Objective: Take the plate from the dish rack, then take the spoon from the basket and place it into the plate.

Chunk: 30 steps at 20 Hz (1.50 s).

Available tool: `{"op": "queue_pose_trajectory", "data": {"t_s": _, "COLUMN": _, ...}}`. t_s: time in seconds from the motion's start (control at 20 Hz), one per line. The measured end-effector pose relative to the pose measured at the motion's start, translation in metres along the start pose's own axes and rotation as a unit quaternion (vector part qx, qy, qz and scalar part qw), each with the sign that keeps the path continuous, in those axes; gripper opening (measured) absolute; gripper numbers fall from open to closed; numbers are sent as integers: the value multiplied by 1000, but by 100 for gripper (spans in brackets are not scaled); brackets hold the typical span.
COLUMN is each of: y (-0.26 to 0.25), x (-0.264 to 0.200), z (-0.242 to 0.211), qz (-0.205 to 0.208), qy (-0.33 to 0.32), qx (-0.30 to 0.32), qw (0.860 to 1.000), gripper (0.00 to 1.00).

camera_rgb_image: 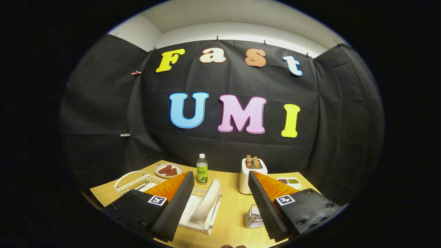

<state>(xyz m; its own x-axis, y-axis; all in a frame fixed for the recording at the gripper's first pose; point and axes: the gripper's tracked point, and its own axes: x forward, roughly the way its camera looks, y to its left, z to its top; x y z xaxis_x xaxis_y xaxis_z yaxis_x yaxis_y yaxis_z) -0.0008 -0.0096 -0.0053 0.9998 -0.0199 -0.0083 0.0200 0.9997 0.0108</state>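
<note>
On the wooden table [227, 213], a green-labelled bottle [202, 169], a white toaster [250, 175] and a round plate of reddish food [168, 170] stand beyond the gripper [218, 206], whose fingers spread wide, holding nothing. Between them the white plate [208, 200] stands upright in the white dish rack [144, 182]. A finger partly hides the wire basket [254, 217].

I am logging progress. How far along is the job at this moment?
Nothing looks done yet. The white plate stands upright in the dish rack. The gripper is open, holding nothing, with the plate between its fingers. Left: lift the plate out, then fetch the spoon from the metal basket.
</note>
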Motion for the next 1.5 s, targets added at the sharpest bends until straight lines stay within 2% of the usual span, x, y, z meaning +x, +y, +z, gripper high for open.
{"op": "queue_pose_trajectory", "data": {"t_s": 0.65, "y": -2, "x": 29, "z": -23, "qz": -1, "qy": 41, "qx": -1, "qw": 999, "gripper": 98}}
{"op": "queue_pose_trajectory", "data": {"t_s": 0.75, "y": 2, "x": 45, "z": -23, "qz": 10, "qy": 41, "qx": -8, "qw": 999, "gripper": 98}}
{"op": "queue_pose_trajectory", "data": {"t_s": 1.0, "y": 10, "x": 83, "z": -41, "qz": 45, "qy": 96, "qx": -24, "qw": 994, "gripper": 98}}
{"op": "queue_pose_trajectory", "data": {"t_s": 1.15, "y": 13, "x": 107, "z": -58, "qz": 58, "qy": 133, "qx": -37, "qw": 989, "gripper": 98}}
{"op": "queue_pose_trajectory", "data": {"t_s": 1.25, "y": 16, "x": 121, "z": -71, "qz": 61, "qy": 166, "qx": -11, "qw": 984, "gripper": 98}}
{"op": "queue_pose_trajectory", "data": {"t_s": 1.5, "y": 13, "x": 148, "z": -123, "qz": 37, "qy": 283, "qx": 24, "qw": 958, "gripper": 99}}
